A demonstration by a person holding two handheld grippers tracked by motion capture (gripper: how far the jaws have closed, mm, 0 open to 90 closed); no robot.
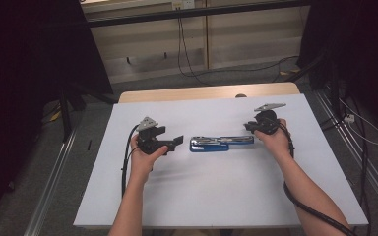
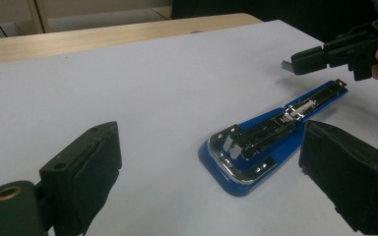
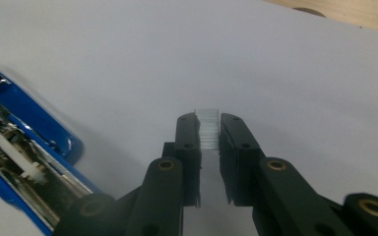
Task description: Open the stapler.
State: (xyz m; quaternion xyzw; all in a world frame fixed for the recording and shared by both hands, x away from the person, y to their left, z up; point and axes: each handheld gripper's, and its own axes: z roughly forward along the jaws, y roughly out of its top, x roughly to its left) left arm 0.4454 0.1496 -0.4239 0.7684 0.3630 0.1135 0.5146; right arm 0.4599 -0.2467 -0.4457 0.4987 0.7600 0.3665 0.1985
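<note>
Here the refill step is under way: the right hand-held gripper (image 3: 209, 129) pinches a strip of staples (image 3: 208, 129) just beside the opened blue stapler (image 1: 215, 143) lying mid-bench (image 1: 216, 196); the left hand-held gripper (image 2: 216, 184) stands wide; next, probably lining the strip with the open channel

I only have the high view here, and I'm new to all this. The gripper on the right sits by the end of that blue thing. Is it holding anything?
Observer: Yes. The right gripper is shut on a small strip of staples, clamped between its pads.
Operator: So what is the blue thing?
Observer: An opened stapler. Its blue body lies flat on the white table, with the chrome staple channel exposed along the top.
Operator: And the other gripper, is it touching the stapler?
Observer: No. The left gripper is open, its jaws wide apart, and nothing sits between its pads; the stapler's rounded end lies just ahead of it.
</note>
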